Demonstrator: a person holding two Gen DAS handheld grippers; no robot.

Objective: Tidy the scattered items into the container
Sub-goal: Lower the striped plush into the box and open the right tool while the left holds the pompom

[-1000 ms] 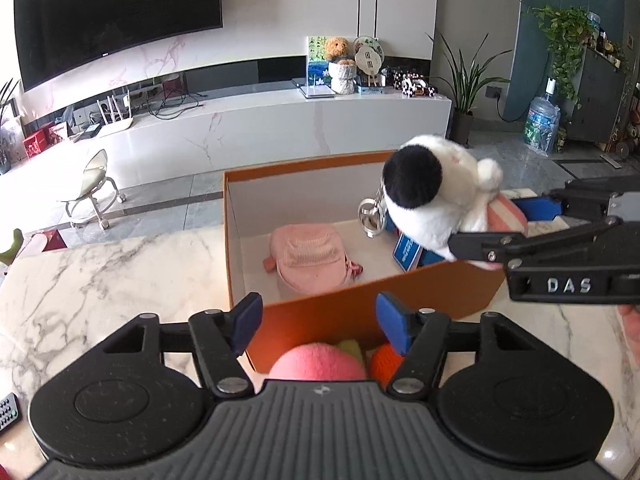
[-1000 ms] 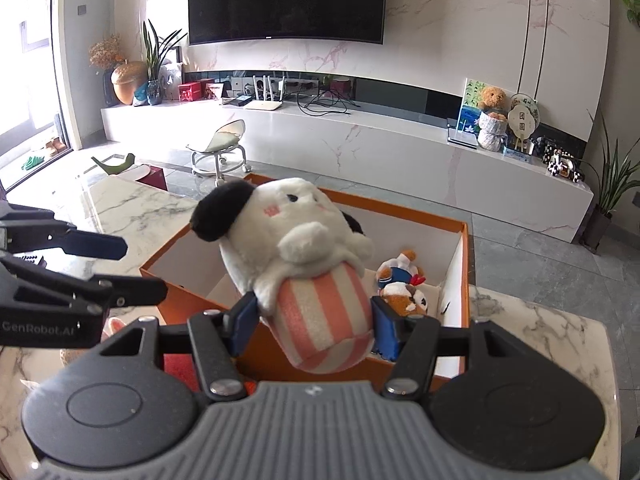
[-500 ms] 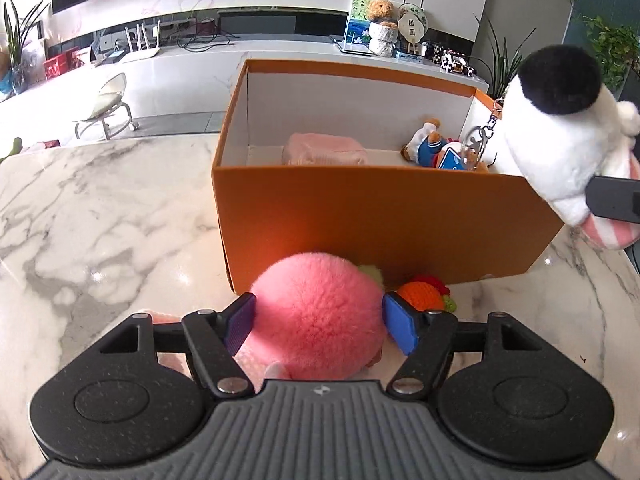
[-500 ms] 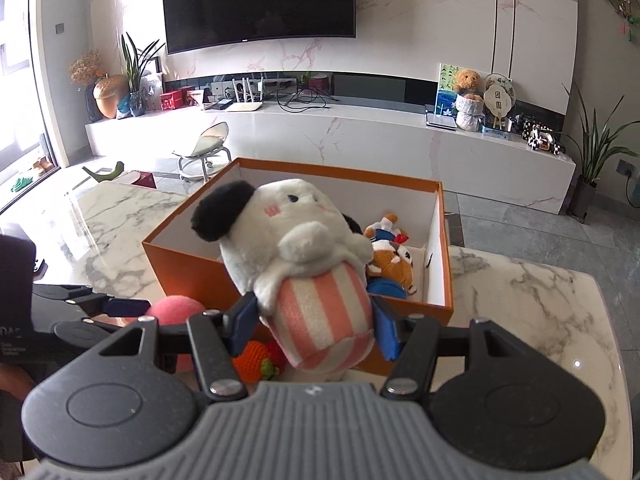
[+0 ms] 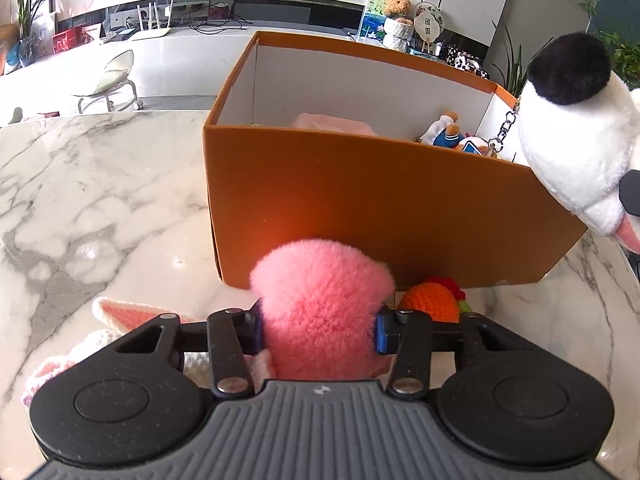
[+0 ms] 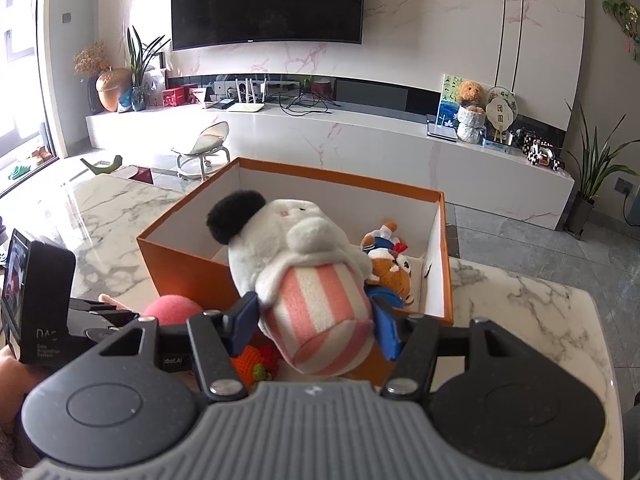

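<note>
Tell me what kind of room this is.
Most likely a home living room: a large black wall-mounted television above a long white marble media console, potted houseplants, and a white marble table scattered with plush toys.

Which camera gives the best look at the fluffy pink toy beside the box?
The left wrist view: the fluffy pink toy fills its centre, between the closing jaws of the left gripper. In the right wrist view only its rounded top shows, behind that gripper.
</note>
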